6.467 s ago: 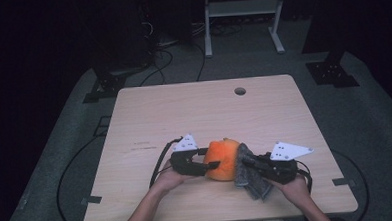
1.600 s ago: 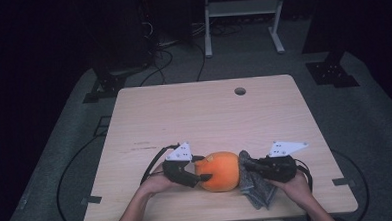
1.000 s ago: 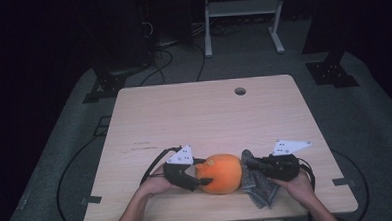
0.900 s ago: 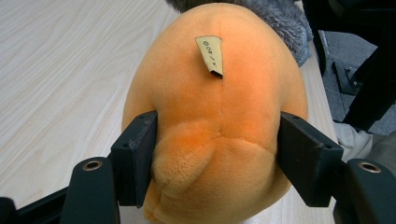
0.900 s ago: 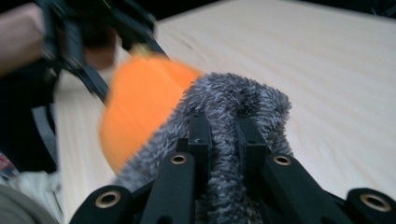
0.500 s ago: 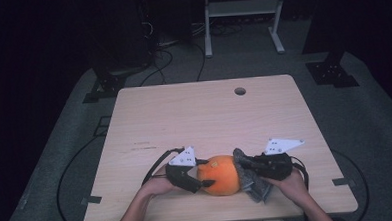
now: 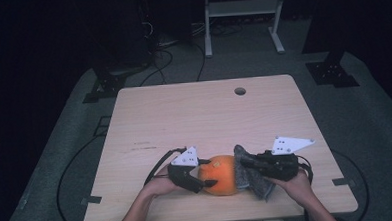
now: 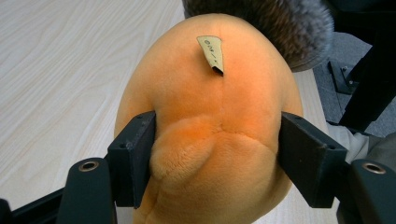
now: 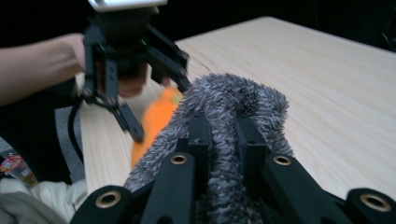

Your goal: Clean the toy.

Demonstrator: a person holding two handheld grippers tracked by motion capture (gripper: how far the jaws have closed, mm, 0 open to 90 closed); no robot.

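We see an orange plush toy (image 7: 222,174) lying on a wooden table (image 7: 204,120), close to the table's near edge and well away from the round hole (image 7: 240,91) toward the far edge. The left gripper (image 7: 199,176) clamps the toy from the toy's left side: in the left gripper view its 2 jaws press into the soft orange body (image 8: 210,130), 1 on each flank, and the plush bulges between them. A small tan label (image 8: 212,53) sits on the toy above the jaws.

On the toy's right side the right gripper (image 7: 249,164) holds a grey fuzzy cloth (image 7: 249,175). In the right gripper view its 2 jaws stand close together with the grey cloth (image 9: 233,121) pinched between them, the fabric arching over and around the jaws. The cloth lies against the toy's right side and touches it; in the left gripper view the cloth (image 8: 261,23) rests on the toy's far end.

In the right gripper view we also see the left gripper (image 9: 140,116) beyond the cloth, with the orange toy (image 9: 156,119) in its jaws and a hand (image 9: 42,63) behind it.
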